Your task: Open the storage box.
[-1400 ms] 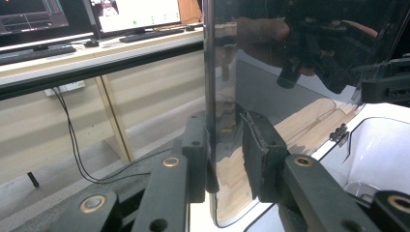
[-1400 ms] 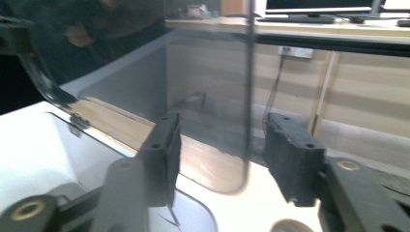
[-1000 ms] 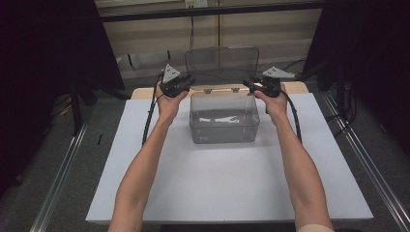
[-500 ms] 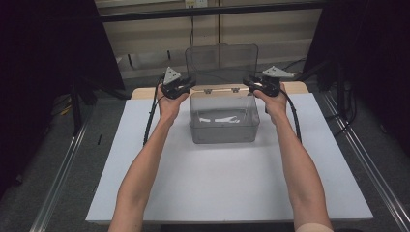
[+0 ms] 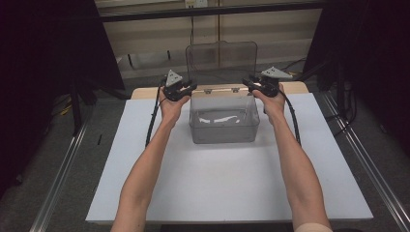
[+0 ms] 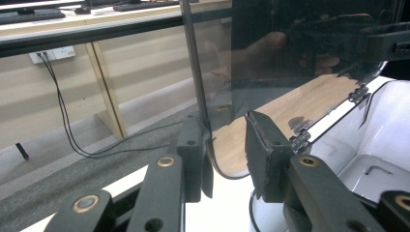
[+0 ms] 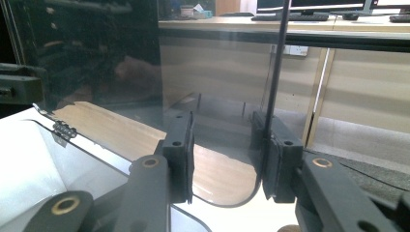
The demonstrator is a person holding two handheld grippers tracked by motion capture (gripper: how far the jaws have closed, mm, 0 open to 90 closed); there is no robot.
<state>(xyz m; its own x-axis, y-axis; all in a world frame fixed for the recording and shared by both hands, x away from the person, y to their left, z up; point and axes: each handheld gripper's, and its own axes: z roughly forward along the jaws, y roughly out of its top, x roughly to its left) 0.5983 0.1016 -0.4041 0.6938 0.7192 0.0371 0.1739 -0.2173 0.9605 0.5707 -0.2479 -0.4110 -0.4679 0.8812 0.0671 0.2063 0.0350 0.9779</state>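
Lid [image 5: 221, 60] stands upright behind the box [image 5: 224, 121], which sits at the far middle of the table [image 5: 217, 193], swung back on its hinges [image 5: 208, 90]. The left gripper [image 6: 225, 130] straddles one lower lid corner, jaws spread, with the edge against one pad and a gap to the other. The right gripper [image 7: 225, 125] does the same at the opposite corner (also loose, not pinching). Taking both corners low, near the hinges, probably lets the lid turn evenly without twisting, while the loose fit lets it pivot between the pads
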